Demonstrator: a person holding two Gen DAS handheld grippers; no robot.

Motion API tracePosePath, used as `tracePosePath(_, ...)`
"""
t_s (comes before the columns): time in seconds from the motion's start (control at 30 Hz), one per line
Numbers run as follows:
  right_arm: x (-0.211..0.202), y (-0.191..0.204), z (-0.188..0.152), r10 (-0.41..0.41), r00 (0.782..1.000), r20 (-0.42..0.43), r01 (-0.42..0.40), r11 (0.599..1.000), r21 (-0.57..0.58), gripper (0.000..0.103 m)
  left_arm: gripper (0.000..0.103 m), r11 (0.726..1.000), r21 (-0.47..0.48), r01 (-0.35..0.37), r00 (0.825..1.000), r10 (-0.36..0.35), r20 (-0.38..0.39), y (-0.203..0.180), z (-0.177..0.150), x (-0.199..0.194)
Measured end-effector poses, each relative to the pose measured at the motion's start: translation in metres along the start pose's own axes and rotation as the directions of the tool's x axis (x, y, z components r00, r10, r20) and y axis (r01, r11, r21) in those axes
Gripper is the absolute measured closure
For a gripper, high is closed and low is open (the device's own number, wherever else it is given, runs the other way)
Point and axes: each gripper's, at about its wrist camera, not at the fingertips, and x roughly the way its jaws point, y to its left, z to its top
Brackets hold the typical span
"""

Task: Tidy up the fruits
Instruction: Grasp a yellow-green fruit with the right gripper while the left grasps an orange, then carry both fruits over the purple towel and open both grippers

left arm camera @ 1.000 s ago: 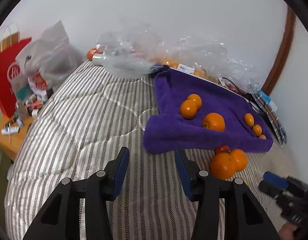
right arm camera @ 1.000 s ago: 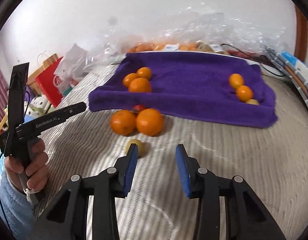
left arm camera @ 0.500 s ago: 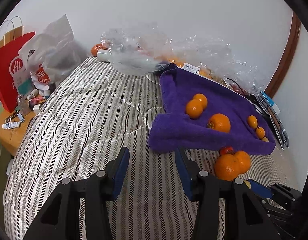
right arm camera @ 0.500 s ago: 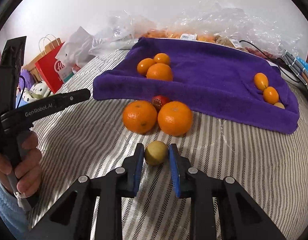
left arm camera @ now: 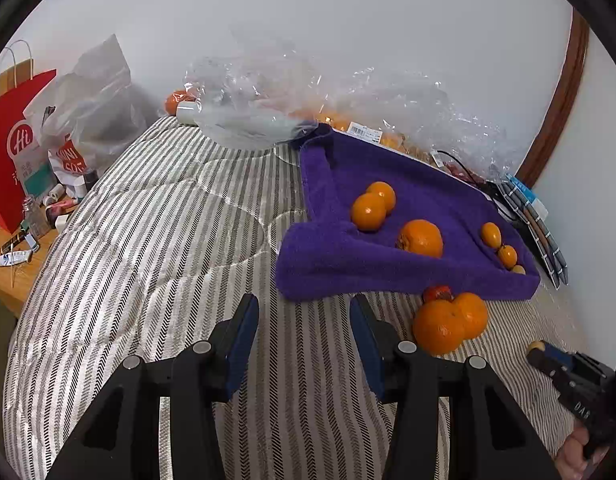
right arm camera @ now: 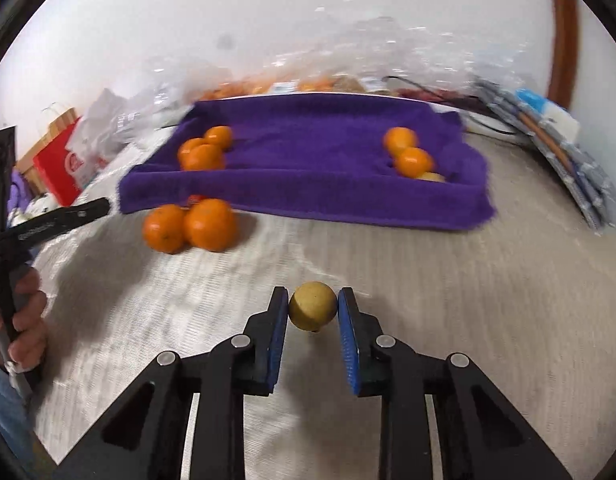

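Note:
My right gripper is shut on a small yellow fruit and holds it above the striped bedspread. A purple towel lies beyond, with three oranges at its left and small orange fruits plus a yellow one at its right. Two big oranges and a small red fruit sit on the bedspread before the towel. My left gripper is open and empty over the bedspread, left of the two oranges and near the towel.
Clear plastic bags with more fruit lie behind the towel by the wall. A red paper bag and small bottles stand on a side table at the left. Flat packets lie at the right edge of the bed.
My right gripper closed on the yellow fruit, lifted it off the bedspread and swung right. My left gripper moved little.

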Motion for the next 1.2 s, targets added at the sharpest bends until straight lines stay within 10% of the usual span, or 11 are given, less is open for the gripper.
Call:
tracePosePath(0.8, -0.007, -0.074, -0.01, -0.043, 0.999, 0.011, 0.041, 0.991, 0.129, 0.078, 0.058, 0.986, 0.123, 0.114, 0.986, -0.097, -0.136, -0.096, -0.016, 0.034)
tracePosePath(1.2, -0.02, -0.086, -0.015, -0.01, 0.997, 0.08, -0.006, 0.98, 0.201, 0.078, 0.063, 0.978, 0.108, 0.181, 0.983, -0.181, -0.004, -0.089, -0.016, 0.008)
